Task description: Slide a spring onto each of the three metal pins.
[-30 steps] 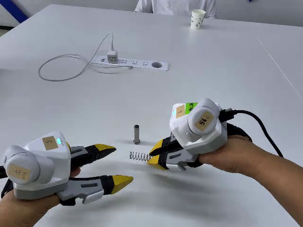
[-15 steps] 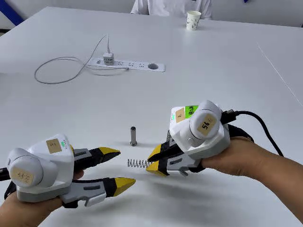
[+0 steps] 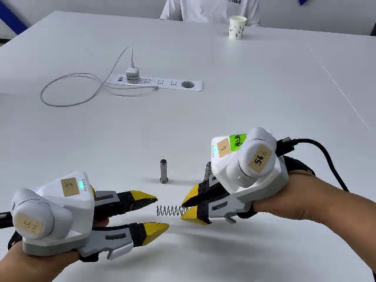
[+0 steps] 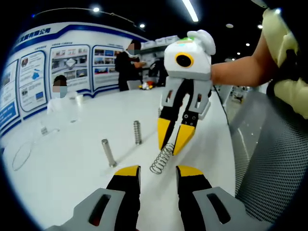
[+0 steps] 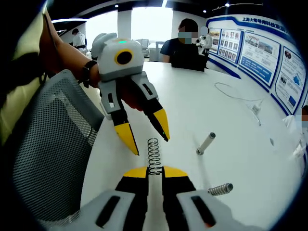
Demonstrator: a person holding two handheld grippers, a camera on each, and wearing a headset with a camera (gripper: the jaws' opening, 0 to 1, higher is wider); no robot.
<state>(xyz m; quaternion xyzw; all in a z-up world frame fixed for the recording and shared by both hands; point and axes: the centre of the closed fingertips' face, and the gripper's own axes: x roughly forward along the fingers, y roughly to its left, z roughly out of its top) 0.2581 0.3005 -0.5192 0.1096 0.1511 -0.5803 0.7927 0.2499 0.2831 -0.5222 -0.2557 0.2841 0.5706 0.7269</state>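
My right gripper (image 3: pixel 191 209) is shut on one end of a small wire spring (image 3: pixel 170 209), which it holds level just above the white table. The spring's free end points at my left gripper (image 3: pixel 154 211), whose jaws are open around that end without touching it. A bare metal pin (image 3: pixel 163 170) stands upright behind the spring. A second pin with a spring on it (image 3: pixel 207 171) stands to its right, partly hidden by the right gripper. In the left gripper view the spring (image 4: pixel 161 159) hangs from the right gripper (image 4: pixel 175 137). In the right gripper view the spring (image 5: pixel 153 154) sticks out between my jaws.
A white power strip (image 3: pixel 155 84) with a looped cable lies farther back on the table (image 3: pixel 282 88). A paper cup (image 3: pixel 237 27) stands near the far edge, where a person (image 3: pixel 205 9) sits. A black cable (image 3: pixel 320 155) trails from the right gripper.
My left gripper has moved right, so its open jaws now flank the spring's free end. The right gripper still holds the spring and has shifted slightly. The head camera has tilted.
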